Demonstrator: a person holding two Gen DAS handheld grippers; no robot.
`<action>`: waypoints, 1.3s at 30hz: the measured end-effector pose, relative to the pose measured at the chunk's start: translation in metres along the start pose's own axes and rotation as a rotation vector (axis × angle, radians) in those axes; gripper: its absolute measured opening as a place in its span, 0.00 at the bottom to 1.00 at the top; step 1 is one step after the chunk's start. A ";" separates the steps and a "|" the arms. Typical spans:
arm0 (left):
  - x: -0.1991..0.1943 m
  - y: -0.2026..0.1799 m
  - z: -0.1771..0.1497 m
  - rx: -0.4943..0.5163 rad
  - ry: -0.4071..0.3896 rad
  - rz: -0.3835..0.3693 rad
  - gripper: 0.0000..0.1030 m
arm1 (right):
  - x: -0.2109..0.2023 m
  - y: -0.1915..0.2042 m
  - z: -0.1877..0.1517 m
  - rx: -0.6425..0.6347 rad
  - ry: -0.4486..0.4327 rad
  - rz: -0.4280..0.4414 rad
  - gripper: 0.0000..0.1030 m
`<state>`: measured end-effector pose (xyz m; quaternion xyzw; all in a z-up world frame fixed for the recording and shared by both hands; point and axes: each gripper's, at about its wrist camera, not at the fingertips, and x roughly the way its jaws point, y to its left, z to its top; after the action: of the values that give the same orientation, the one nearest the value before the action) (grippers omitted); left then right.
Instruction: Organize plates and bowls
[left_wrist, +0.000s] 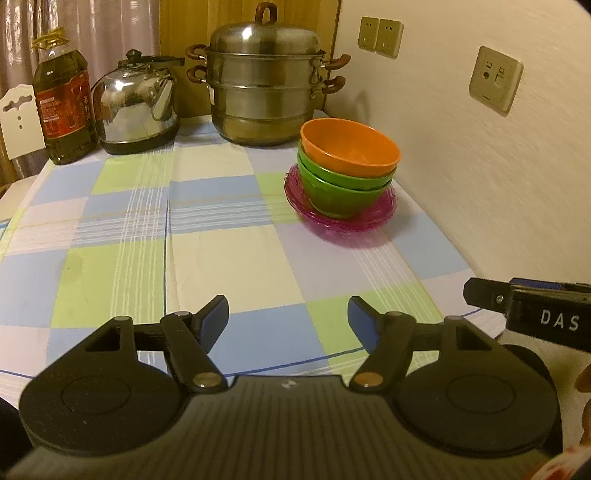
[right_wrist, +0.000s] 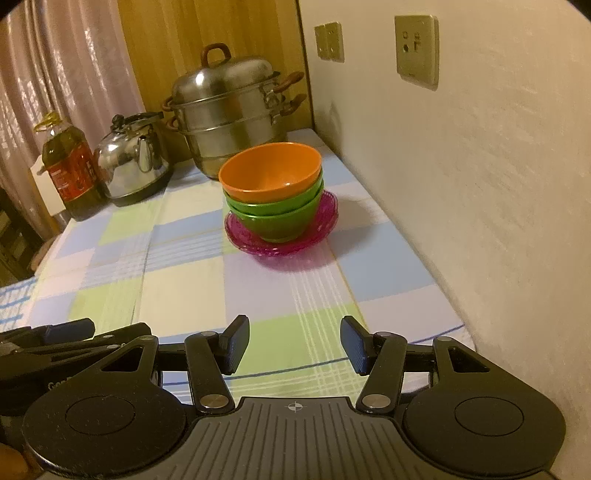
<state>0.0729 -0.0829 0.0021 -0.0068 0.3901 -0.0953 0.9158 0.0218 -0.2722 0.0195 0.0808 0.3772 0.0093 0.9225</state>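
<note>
A round see-through pink plastic plate (left_wrist: 341, 218) sits on the table with the blue, green and white checked cloth (left_wrist: 229, 258), close to the cream wall (left_wrist: 480, 166). On the pink plate stand three bowls, one inside the other — two shiny green plastic bowls (left_wrist: 340, 192) at the bottom and a smooth orange plastic bowl (left_wrist: 351, 147) on top. The stack leans a little toward the wall. In the right wrist view you see the same pile: pink plate (right_wrist: 325, 225), green bowls (right_wrist: 280, 218), orange bowl (right_wrist: 271, 171).

The left gripper (left_wrist: 288, 323) is black with blue pads, and its two fingers are spread wide apart with nothing between them. It hangs over the near edge of the cloth, well apart from the bowls. The right gripper (right_wrist: 294, 341) is the same — fingers spread wide, holding nothing, over the near part of the cloth (right_wrist: 184, 280). The two grippers are side by side; a bit of the right one peeks in at the right edge of the left view.

At the back of the table stand a big steel steamer pot with a lid and brown handles (left_wrist: 264, 85), a shiny steel kettle (left_wrist: 136, 103) and a tall bottle of dark oil with a red label and yellow cap (left_wrist: 62, 99). The pot is just behind the bowls. Beige wall sockets (left_wrist: 495, 79) are stuck on the wall.
</note>
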 end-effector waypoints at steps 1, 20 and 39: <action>0.000 -0.001 0.000 0.003 0.001 0.002 0.68 | 0.000 0.001 0.000 -0.010 -0.005 -0.007 0.53; 0.000 -0.002 -0.001 0.008 0.014 -0.007 0.69 | 0.003 0.004 -0.006 -0.040 0.004 -0.020 0.53; -0.001 -0.006 0.000 0.015 0.014 -0.007 0.69 | 0.005 0.003 -0.007 -0.041 0.005 -0.020 0.53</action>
<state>0.0714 -0.0884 0.0033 -0.0007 0.3956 -0.1016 0.9128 0.0204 -0.2682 0.0120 0.0583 0.3801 0.0081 0.9231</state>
